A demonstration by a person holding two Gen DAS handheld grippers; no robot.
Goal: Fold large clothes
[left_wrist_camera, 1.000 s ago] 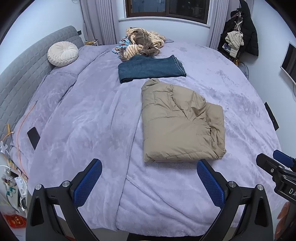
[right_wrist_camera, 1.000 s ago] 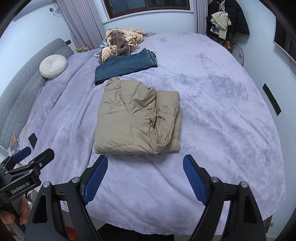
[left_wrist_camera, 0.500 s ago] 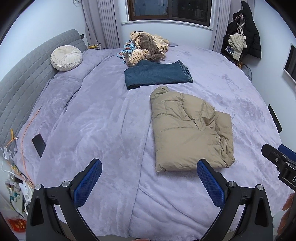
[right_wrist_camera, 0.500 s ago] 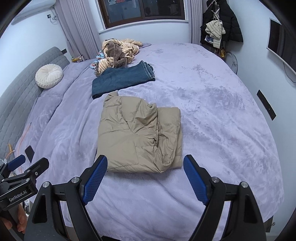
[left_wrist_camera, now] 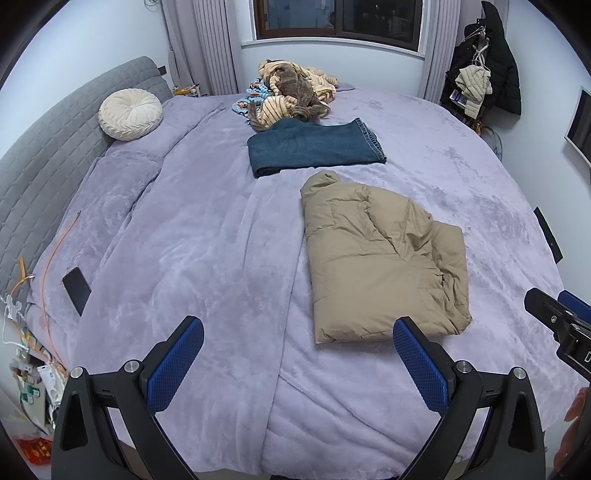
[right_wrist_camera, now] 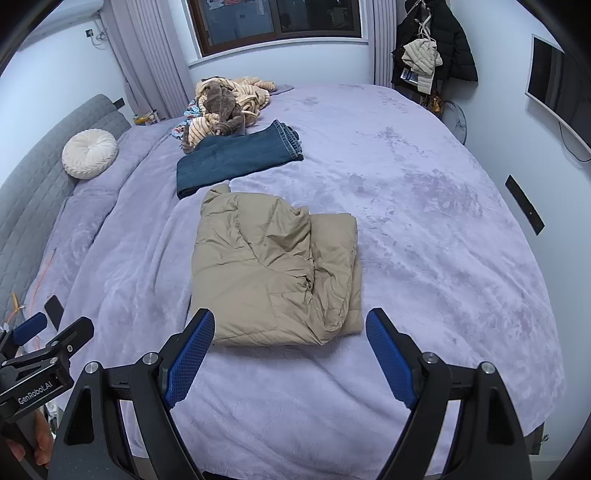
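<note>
My two tongs hang wide apart over the near edge of the bed [left_wrist_camera: 207, 236], and neither has hold of anything. The left tongs [left_wrist_camera: 297, 363] stand spread to their full width with only lavender blanket between the blue pads; the right tongs [right_wrist_camera: 290, 356] are spread just as wide and equally empty.

The folded tan puffer jacket [right_wrist_camera: 277, 273] lies flat on the blanket just ahead of my right tongs, its near hem above the gap between the pads and clear of both. From my left tongs the same jacket [left_wrist_camera: 380, 258] sits ahead and off to the right, its near corner just beyond the right pad.

Farther ahead, just past the jacket's collar end, a folded pair of dark blue jeans [right_wrist_camera: 236, 157] rests on the blanket. Beyond the jeans is a heap of unfolded striped and brown clothes [right_wrist_camera: 225, 103] near the window [right_wrist_camera: 277, 22].

Far to the left of both tongs, a round cream cushion [left_wrist_camera: 130, 114] leans against the grey headboard [left_wrist_camera: 44, 162]. A black phone [left_wrist_camera: 76, 290] lies at the bed's left edge. Dark coats hang on a rack [right_wrist_camera: 432, 55] in the far right corner.
</note>
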